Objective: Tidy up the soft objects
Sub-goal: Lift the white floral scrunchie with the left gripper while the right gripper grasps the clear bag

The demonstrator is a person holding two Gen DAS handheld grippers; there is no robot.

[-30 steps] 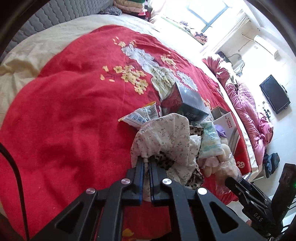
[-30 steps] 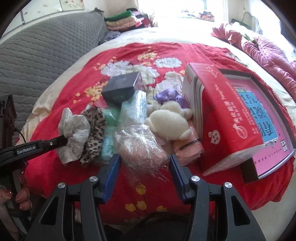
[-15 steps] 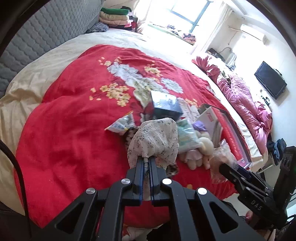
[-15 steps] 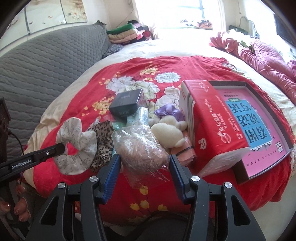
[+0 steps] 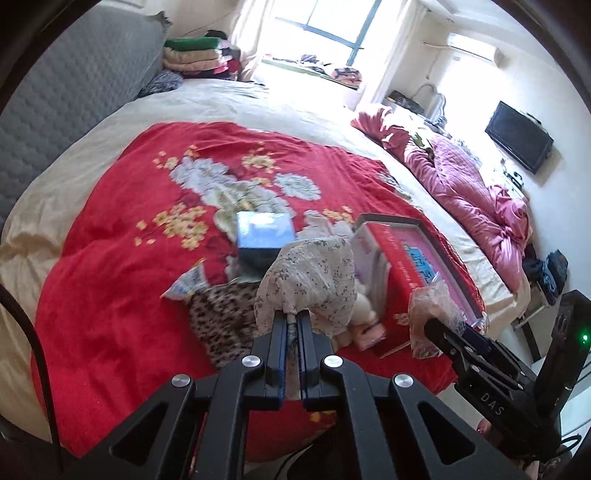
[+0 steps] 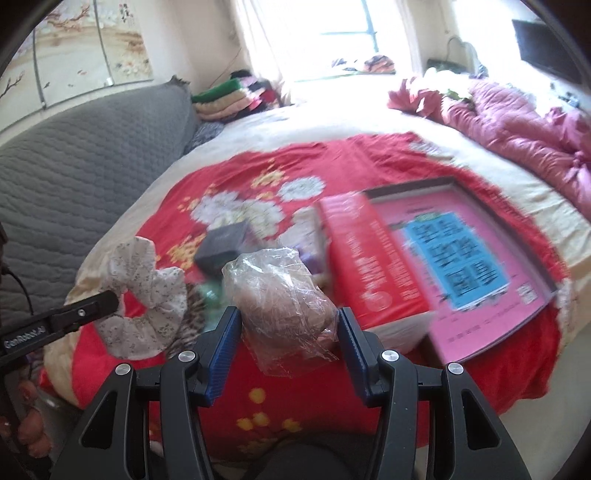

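A wide bed (image 5: 92, 155) under a red floral blanket (image 5: 110, 280) filled the sunlit room, bare toward its grey quilted headboard (image 6: 74, 155). Left claw (image 5: 291, 325) pinched a white floral scrunchie (image 5: 314, 280); right claw (image 6: 288, 325) clamped a crinkled clear plastic bag (image 6: 280, 291) near the foot edge.

Bright window (image 5: 325, 33) glare, motion blur, fisheye edges
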